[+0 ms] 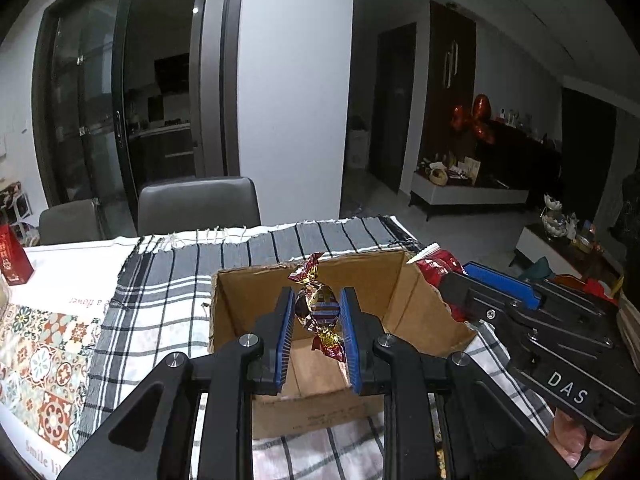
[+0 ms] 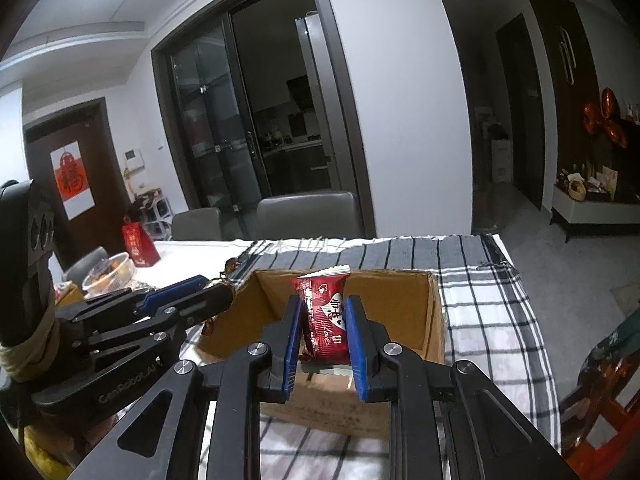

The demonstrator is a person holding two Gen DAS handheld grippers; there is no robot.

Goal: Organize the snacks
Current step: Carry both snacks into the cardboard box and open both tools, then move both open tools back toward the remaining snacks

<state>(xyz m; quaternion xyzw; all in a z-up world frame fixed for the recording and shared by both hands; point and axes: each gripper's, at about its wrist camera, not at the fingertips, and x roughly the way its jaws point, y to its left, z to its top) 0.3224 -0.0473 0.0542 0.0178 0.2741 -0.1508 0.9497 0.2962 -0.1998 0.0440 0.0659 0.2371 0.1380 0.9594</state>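
Note:
An open cardboard box [image 1: 396,300] stands on a checked cloth [image 1: 160,300]; it also shows in the right wrist view [image 2: 434,320]. My left gripper [image 1: 318,312] is shut on a foil-wrapped twist candy [image 1: 318,308] and holds it above the box. My right gripper [image 2: 323,320] is shut on a red snack packet [image 2: 324,316] above the same box. In the left wrist view the right gripper [image 1: 444,280] comes in from the right with the red packet [image 1: 438,266]. In the right wrist view the left gripper [image 2: 224,284] comes in from the left.
A red gift box [image 1: 12,258] stands at the table's far left, also seen in the right wrist view [image 2: 140,244]. A clear bowl of food [image 2: 108,274] sits near it. Two grey chairs [image 1: 198,204] stand behind the table. The table's right edge [image 2: 516,272] drops to the floor.

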